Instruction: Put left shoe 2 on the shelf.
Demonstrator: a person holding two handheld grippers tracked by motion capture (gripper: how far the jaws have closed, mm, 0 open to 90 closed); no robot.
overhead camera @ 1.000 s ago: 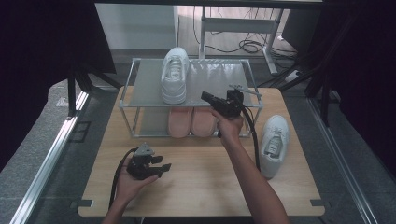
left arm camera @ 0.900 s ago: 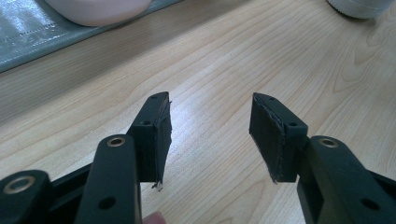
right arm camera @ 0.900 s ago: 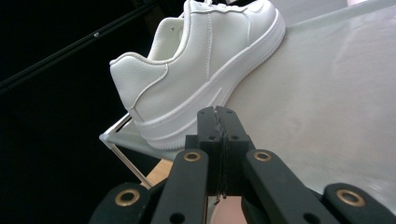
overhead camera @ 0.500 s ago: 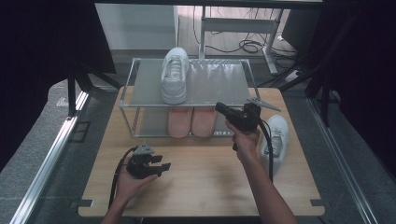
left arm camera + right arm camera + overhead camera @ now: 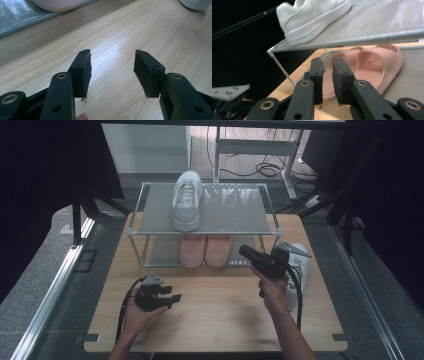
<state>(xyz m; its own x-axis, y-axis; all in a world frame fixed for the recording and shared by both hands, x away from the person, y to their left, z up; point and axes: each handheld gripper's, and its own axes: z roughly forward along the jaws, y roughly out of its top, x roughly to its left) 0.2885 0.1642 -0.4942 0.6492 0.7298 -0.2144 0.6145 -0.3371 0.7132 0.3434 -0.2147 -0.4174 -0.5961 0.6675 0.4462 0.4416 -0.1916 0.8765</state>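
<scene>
— On the table just right of the rack (image 5: 137, 232), is that the shoe to go for?

— Yes, the white sneaker (image 5: 303, 267) lies there, its long axis running away from the person, roughly along the rack's right end. Its mate (image 5: 186, 200) already sits on the top shelf, above the pink slippers (image 5: 205, 251).

— Which hand is nearer?

— The right gripper (image 5: 244, 252) by far; its body is right in front of that sneaker. But the jaws point left, toward the slippers, so the shoe lies behind them, on the far side of the hand.

— And the jaws?

— They have just been opening: a narrow gap with nothing in it. The left gripper (image 5: 172, 298) rests well apart over bare wood, jaws wide and empty.

— So the turn matters most?

— I'd say so: swing the right jaws round to face the sneaker, widen them and meet it across its width.
</scene>
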